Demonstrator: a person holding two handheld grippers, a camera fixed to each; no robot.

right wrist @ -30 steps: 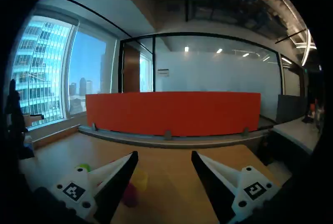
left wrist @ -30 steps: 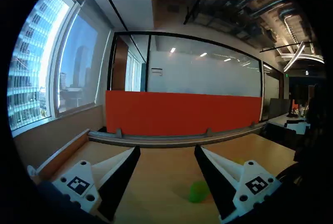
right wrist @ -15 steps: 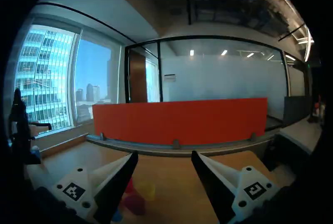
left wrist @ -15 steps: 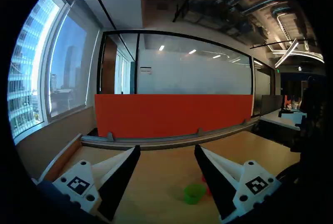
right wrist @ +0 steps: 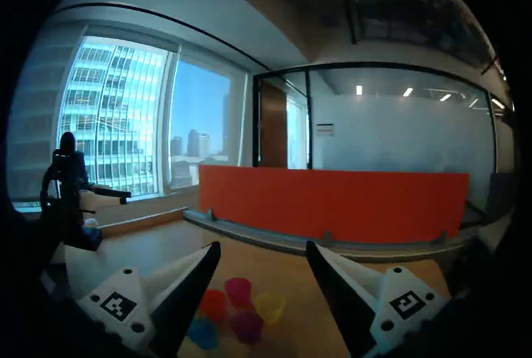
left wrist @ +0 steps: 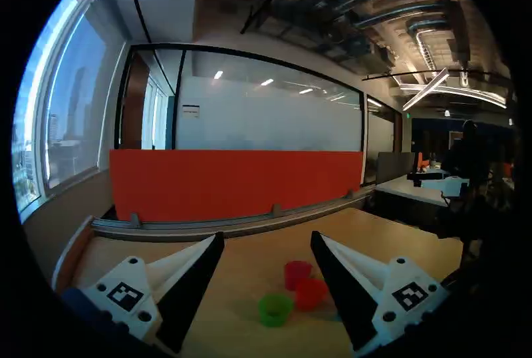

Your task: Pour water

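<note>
Cups (right wrist: 238,290) on desk (right wrist: 286,270), fwd of spread right tool (right wrist: 263,246), untouched.

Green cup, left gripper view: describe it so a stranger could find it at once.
An orange divider backs the wooden desk. On the desk, ahead of the left hand-held gripper, sits the green cup, nearest the camera. Its neighbours, just right, are two red cups; it alone is green.

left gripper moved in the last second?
Yes. The left gripper swung to its right: the orange partition slid left in its view, the window narrowed, and red cups now show beside the green cup.
</note>
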